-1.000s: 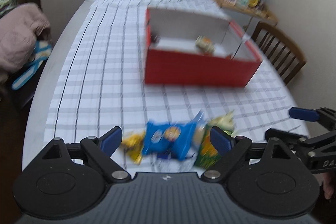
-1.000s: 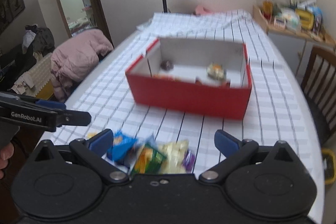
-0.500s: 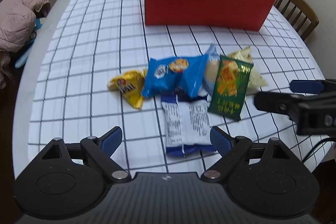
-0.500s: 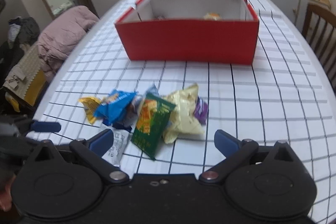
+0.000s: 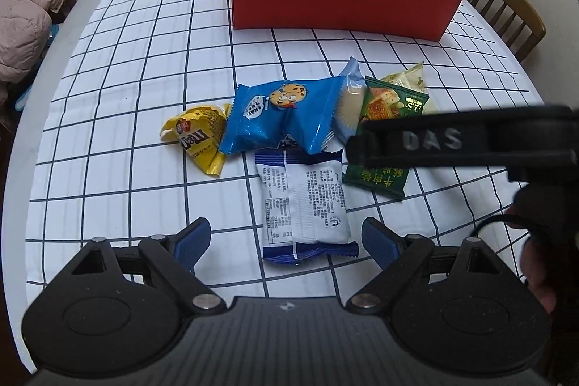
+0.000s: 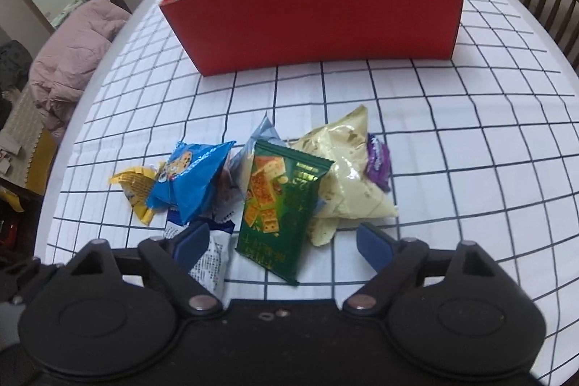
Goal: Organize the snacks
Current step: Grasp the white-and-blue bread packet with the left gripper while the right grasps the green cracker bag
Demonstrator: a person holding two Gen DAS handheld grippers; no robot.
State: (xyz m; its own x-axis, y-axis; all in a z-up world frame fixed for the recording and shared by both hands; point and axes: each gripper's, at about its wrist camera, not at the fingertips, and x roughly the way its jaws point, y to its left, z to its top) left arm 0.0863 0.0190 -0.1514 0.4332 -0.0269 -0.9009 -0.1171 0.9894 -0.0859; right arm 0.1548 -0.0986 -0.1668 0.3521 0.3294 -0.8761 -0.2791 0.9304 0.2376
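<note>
Both claws gape wide, empty: white packet (image 5: 304, 201) before left claw (image 5: 286, 243), green packet (image 6: 282, 205) before right claw (image 6: 284, 243)

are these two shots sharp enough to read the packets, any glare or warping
Left wrist view: sharp, print on the white packet is visible, light glare on the blue cookie packet; the right gripper's arm crosses it out of focus. Right wrist view: slightly softer, green packet text smeared. Both views: fisheye bends the tablecloth grid and red box edges.
</note>
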